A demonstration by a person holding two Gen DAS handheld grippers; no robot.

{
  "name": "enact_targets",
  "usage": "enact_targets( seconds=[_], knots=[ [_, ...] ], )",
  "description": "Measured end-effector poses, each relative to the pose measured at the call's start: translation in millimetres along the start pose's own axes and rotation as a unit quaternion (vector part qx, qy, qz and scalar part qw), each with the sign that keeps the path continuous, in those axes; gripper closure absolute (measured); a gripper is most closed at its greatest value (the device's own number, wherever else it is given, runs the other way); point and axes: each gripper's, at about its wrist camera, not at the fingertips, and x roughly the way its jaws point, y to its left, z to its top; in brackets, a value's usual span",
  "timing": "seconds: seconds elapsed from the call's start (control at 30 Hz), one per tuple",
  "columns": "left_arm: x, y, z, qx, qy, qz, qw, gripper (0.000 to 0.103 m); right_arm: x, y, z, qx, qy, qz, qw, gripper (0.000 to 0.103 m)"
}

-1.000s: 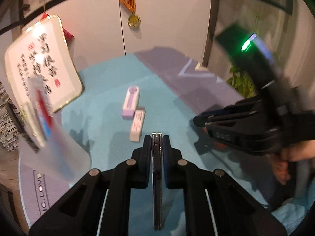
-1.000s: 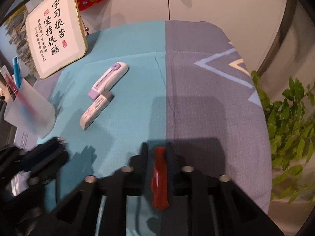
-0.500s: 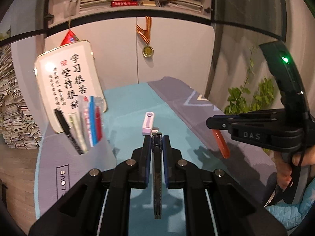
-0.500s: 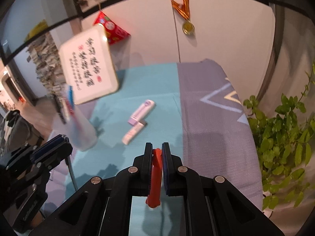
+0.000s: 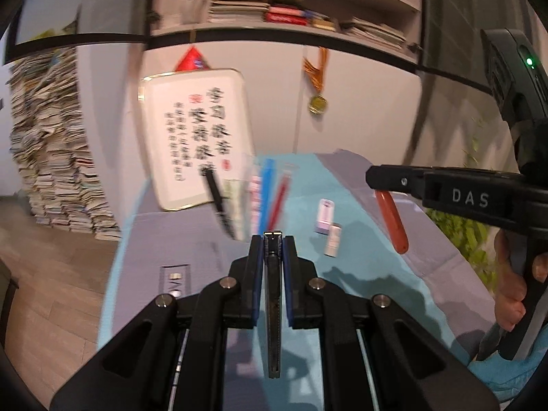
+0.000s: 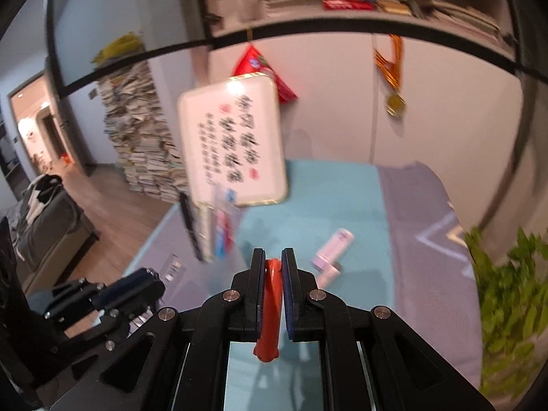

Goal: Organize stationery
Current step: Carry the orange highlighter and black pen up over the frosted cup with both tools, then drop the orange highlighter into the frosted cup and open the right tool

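Tabletop (image 5: 346, 185) w/ clear pen cup (image 5: 253, 198) ahead, slightly left of both hand-held grippers. Left hand-held gripper (image 5: 273, 239) clenched on black flat tool (image 5: 273, 308), long axis fwd, nearer cup. Right hand-held gripper (image 6: 273, 257) grasping red pen (image 6: 270, 311), hanging tip-down.

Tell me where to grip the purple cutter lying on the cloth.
Grip the purple cutter across its narrow width, near mid-body, coming straight down from above. It lies flat on the cloth, and its near end touches the white eraser, so stay toward the far half.
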Motion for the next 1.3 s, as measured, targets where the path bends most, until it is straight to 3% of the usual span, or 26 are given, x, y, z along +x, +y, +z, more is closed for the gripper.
enact_targets(
  seconds=[0.27,0.43,0.63,1.3],
  knots=[
    [-12,33,-2,-0.027,-0.019,0.023,0.9992,0.094,37,40,25,-0.016,0.006,0.016,1.0,0.093],
    [-10,48,-2,-0.036,-0.018,0.025,0.9989,0.094,56,52,36,-0.014,-0.005,0.006,1.0,0.093],
    [-4,54,-1,-0.037,-0.017,0.02,0.999,0.094,83,53,35,-0.012,0.012,0.001,1.0,0.093],
    [-6,48,1,-0.026,-0.015,0.018,0.9994,0.094,84,46,30,-0.007,0.018,0.006,1.0,0.093]
  ],
)
